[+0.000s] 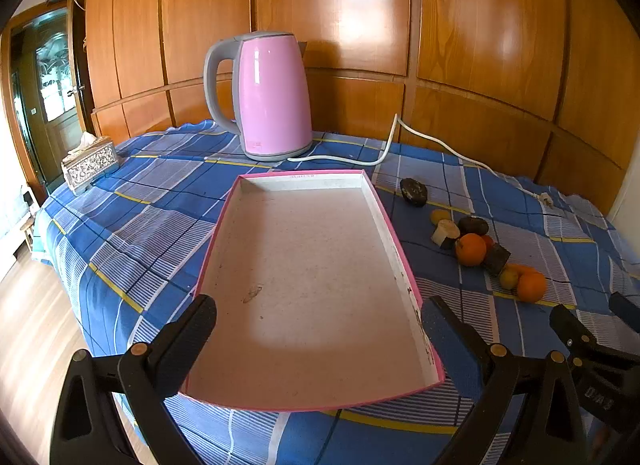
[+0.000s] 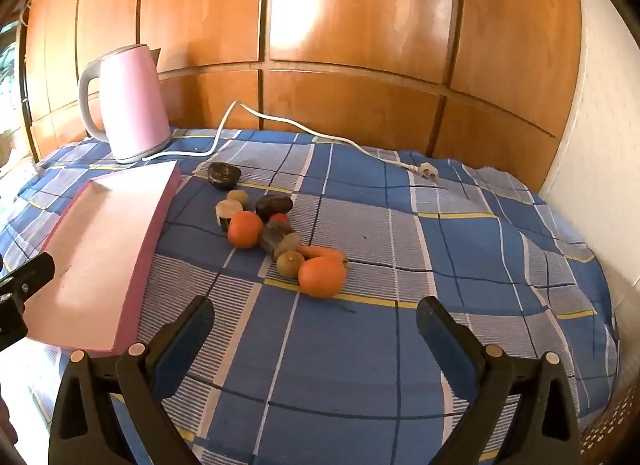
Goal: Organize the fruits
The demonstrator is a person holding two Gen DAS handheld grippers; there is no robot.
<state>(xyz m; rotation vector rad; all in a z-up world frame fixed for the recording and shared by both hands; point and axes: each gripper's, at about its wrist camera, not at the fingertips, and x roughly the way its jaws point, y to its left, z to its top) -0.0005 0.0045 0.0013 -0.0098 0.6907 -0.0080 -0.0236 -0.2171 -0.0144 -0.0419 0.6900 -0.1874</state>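
Observation:
A shallow pink-edged box (image 1: 404,265) with a pale bare floor lies on the blue checked cloth; my left gripper (image 1: 320,321) hovers open over its near end, nothing between the fingers. The box (image 2: 156,221) sits left in the right wrist view. To its right lies a loose cluster of fruit: a near orange (image 2: 321,277), a second orange (image 2: 245,229), a small green fruit (image 2: 291,263), a carrot (image 2: 320,252), a dark round fruit (image 2: 273,205) and another dark one (image 2: 223,174) farther back. My right gripper (image 2: 316,321) stands open just in front of the near orange (image 1: 531,286), apart from it.
A pink kettle (image 1: 272,97) stands at the back by the wooden wall, its white cord (image 2: 304,131) trailing across the cloth to a plug (image 2: 426,171). A patterned tissue box (image 1: 90,163) sits at the far left. The table's edge drops to a wood floor (image 1: 32,325) on the left.

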